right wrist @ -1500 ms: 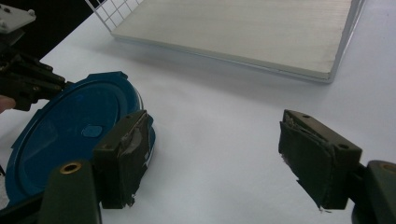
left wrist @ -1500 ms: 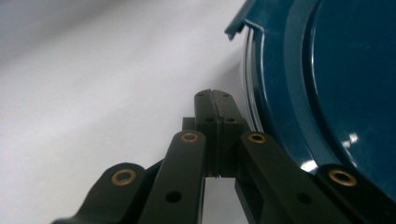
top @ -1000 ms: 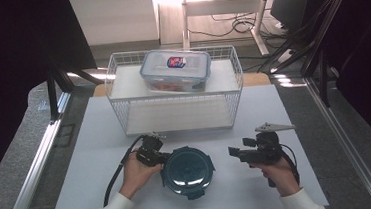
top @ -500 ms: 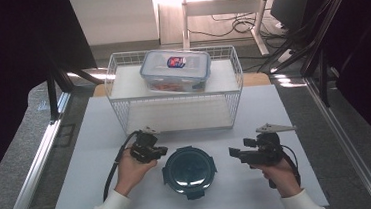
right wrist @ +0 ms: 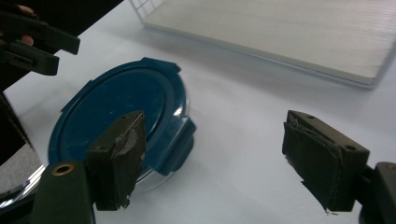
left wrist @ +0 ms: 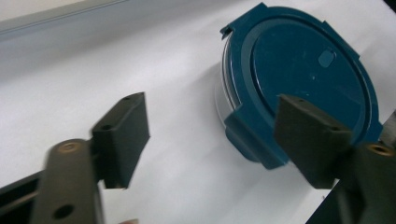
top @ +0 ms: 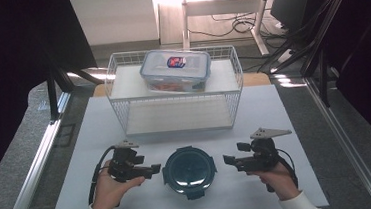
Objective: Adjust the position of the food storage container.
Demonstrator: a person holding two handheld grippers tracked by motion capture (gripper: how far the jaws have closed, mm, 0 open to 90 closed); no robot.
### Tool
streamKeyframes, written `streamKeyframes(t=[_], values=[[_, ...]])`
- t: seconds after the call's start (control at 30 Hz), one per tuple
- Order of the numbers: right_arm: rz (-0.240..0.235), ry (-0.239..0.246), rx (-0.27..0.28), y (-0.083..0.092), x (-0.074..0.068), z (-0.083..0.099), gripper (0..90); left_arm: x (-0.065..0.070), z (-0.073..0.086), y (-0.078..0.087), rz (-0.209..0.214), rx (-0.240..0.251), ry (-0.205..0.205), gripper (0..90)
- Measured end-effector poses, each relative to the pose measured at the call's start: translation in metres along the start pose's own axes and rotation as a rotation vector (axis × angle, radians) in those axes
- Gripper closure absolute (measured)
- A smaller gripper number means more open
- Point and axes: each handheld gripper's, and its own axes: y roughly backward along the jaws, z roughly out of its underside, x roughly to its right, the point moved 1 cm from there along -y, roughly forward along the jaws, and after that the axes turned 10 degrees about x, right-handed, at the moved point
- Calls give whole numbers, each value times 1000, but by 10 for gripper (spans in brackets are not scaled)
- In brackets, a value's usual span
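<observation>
A round clear container with a dark teal clip-on lid (top: 188,170) sits on the white table near the front edge. To its left my left gripper (top: 154,170) is held open, its tips just short of the lid's rim. In the left gripper view the container (left wrist: 299,79) lies ahead and to the right of the open left gripper (left wrist: 217,135). At the container's right, my right gripper (top: 226,160) is open too, a small gap from the lid. The right gripper view has the container (right wrist: 116,107) behind the left jaw of the right gripper (right wrist: 217,156).
A white wire rack (top: 122,97) stands behind the container at the table's middle. On its top shelf rests a rectangular clear box with a clip lid (top: 176,70). The rack's base board (right wrist: 280,32) lies ahead of the right gripper. Dark table edges run left and right.
My left gripper has drawn back leftward from the lid's edge, leaving a small gap. The right gripper and the round container have stayed put.
</observation>
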Motion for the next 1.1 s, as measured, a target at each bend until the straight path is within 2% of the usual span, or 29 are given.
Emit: streamKeyframes(t=[0.13,0.27,0.37,0.67,1.1], values=[[-15,6,-6,-1,-2,3,213,-1,11,8,-9,77,14,188],[-18,8,-20,-2,-3,6,212,-4,17,14,-35,115,18,181],[-19,5,-25,-3,-3,7,212,-6,17,17,-35,129,29,180],[-1,10,-13,-2,-1,6,216,-7,17,14,-39,132,59,143],[-3,2,-14,-1,0,6,217,-3,16,9,-26,135,79,129]])
